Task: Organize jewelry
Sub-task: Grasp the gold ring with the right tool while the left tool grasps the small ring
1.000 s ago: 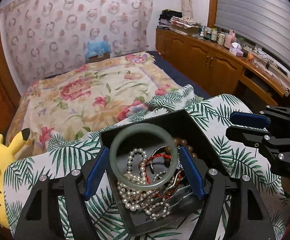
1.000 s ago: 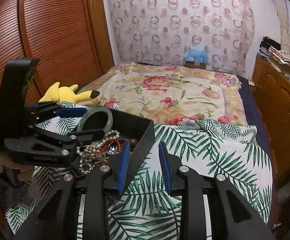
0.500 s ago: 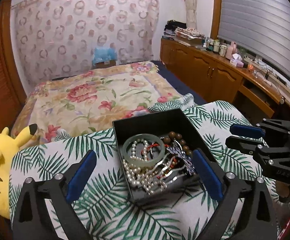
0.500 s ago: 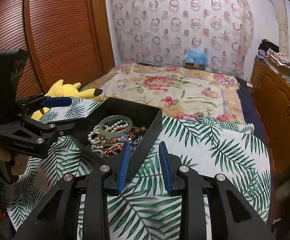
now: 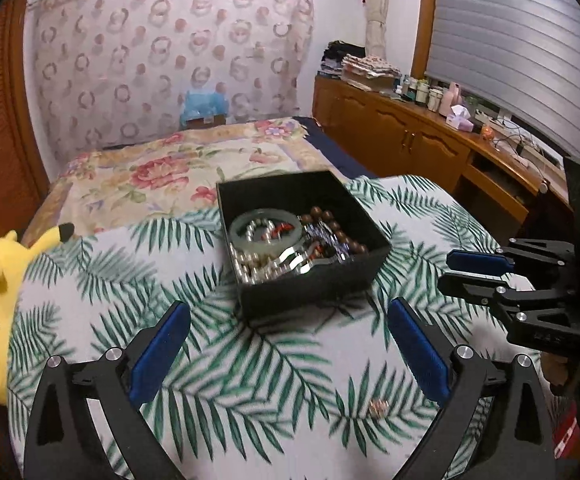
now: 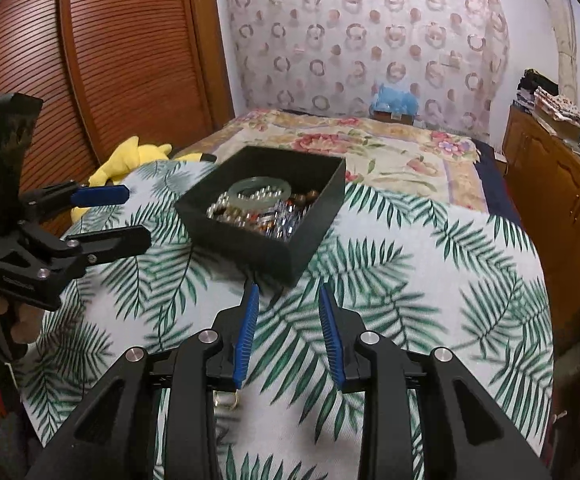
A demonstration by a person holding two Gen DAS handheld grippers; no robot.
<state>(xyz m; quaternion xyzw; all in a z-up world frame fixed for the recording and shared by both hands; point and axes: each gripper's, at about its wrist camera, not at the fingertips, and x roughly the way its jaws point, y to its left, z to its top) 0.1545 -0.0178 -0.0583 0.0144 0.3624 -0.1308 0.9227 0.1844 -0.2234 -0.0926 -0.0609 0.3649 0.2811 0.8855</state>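
Small ring (image 5: 378,407) lies loose on the cloth (image 5: 250,360), just inside my spread left gripper (image 5: 290,344)'s right finger; right gripper (image 6: 286,320) part-open, empty, equally near.

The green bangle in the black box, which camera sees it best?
The left wrist view: the green bangle lies nearer there, its whole ring showing atop the pearls. The right wrist view shows it smaller and flatter, just past the box wall.
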